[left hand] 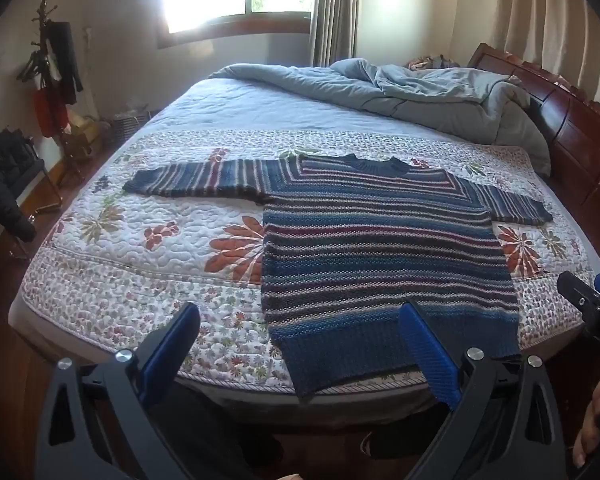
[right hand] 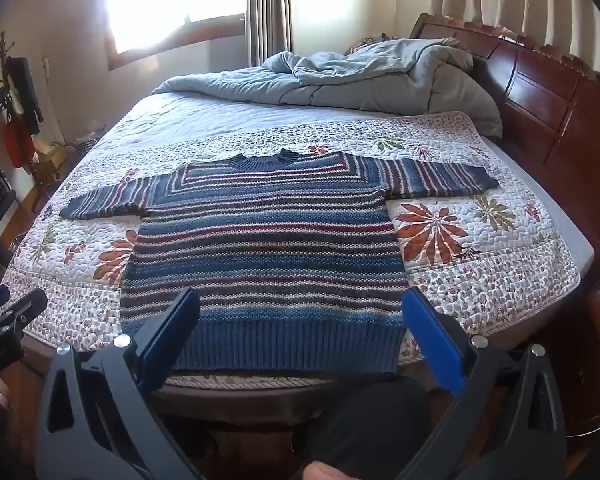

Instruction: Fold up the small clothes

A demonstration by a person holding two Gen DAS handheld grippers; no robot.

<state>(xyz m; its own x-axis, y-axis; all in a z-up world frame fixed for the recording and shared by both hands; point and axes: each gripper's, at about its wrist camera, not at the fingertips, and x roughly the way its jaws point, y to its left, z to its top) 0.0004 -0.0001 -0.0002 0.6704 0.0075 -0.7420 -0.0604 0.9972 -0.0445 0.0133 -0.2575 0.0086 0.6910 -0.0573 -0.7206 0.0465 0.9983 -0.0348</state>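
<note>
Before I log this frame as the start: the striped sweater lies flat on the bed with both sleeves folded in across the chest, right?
Not quite. The striped sweater lies flat on the bed, but both sleeves are spread straight out to the sides, as the right wrist view shows.

A sweater (right hand: 268,248) lies flat on the quilt (right hand: 480,280) of the bed (right hand: 580,248), sleeves spread to either side, collar away from the jaws and hem toward them. Seen past the right gripper (right hand: 300,334), the hem sits between its wide-apart jaws; seen past the left gripper (left hand: 300,344), the sweater lies ahead and toward its right jaw. Behind the sweater a duvet (right hand: 340,76) is heaped by the headboard (right hand: 540,88), right of both grippers.
</note>
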